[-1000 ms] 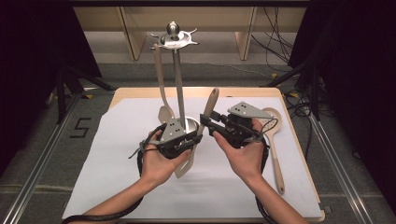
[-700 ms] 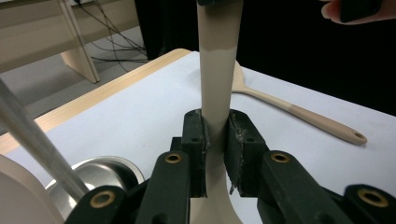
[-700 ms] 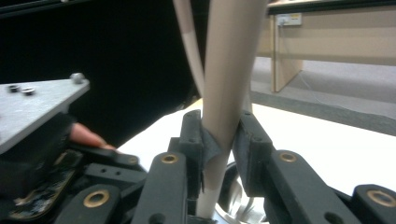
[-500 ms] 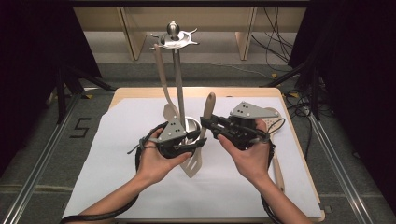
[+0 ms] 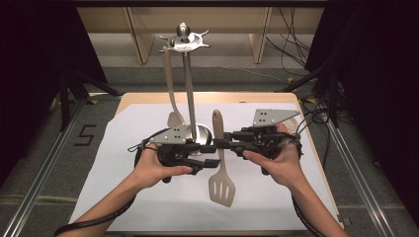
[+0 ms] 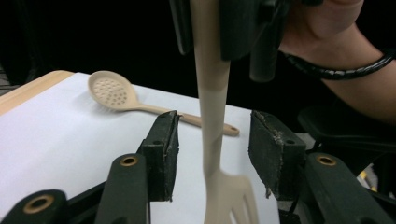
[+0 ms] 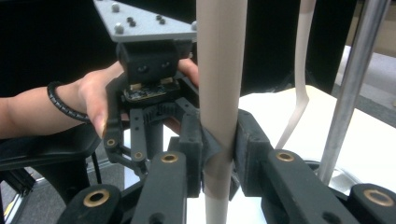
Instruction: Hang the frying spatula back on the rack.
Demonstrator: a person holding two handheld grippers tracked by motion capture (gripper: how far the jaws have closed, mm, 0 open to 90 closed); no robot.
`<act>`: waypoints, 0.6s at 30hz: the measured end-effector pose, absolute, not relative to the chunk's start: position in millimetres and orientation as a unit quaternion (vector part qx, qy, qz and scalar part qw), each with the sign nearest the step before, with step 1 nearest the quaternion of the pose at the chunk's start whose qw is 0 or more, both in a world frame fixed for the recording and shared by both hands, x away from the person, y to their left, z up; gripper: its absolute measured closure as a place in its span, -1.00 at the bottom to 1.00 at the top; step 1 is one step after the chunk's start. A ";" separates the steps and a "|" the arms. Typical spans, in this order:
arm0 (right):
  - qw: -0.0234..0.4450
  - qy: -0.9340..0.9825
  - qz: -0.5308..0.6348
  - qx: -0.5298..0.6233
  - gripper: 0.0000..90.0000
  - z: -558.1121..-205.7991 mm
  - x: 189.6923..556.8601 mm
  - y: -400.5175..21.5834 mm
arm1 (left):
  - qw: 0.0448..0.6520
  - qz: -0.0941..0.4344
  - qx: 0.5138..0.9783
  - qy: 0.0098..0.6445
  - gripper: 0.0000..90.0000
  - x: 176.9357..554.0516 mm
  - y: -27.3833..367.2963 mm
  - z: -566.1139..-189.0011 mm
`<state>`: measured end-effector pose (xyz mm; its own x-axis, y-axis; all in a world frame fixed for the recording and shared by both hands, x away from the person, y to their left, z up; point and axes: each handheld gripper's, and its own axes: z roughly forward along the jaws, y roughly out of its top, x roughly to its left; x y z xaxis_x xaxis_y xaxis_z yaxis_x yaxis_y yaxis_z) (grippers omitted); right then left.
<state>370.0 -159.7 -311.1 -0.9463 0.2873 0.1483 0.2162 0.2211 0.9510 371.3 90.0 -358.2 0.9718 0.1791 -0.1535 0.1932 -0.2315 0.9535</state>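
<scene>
2 right fingers (image 7: 194, 149) pinch the spatula (image 7: 220, 93) handle.

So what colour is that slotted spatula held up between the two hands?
The slotted spatula is a pale beige or cream all over, seen best in the high view.

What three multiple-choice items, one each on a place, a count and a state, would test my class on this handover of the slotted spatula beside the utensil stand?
1. Where does the perforated spoon lie?
A on the white sheet
B on the stand
C on the floor

2. How many utensils hang from the stand?
A none
B one
C three

3. How do the left gripper jaws stand?
A clamped on the spatula
B open around the spatula
C shut on nothing

Answers:
1 A, it rests flat on the sheet.
2 B, a single hanging utensil.
3 B, gaps show either side of the spatula, which the right gripper clamps.
</scene>
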 end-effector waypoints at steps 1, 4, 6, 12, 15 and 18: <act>0.038 0.779 0.607 0.155 0.69 -312.3 370.8 -158.9 | 0.609 -0.009 0.784 0.119 0.19 372.1 89.2 -358.4; 0.020 0.784 0.600 0.158 0.69 -313.1 369.1 -159.1 | 0.613 -0.010 0.781 0.118 0.30 374.4 87.2 -358.4; 0.014 0.786 0.595 0.167 0.69 -313.0 367.3 -159.3 | 0.615 -0.011 0.780 0.117 0.37 375.3 86.8 -358.5; 0.022 0.787 0.598 0.152 0.69 -312.6 368.7 -157.5 | 0.623 -0.020 0.774 0.113 0.52 376.5 85.2 -357.0; 0.025 0.787 0.601 0.137 0.69 -312.0 370.1 -156.5 | 0.628 -0.026 0.770 0.112 0.61 376.9 85.1 -356.3; 0.015 0.785 0.603 0.142 0.69 -312.0 369.0 -155.7 | 0.630 -0.019 0.769 0.109 0.68 375.1 85.1 -355.2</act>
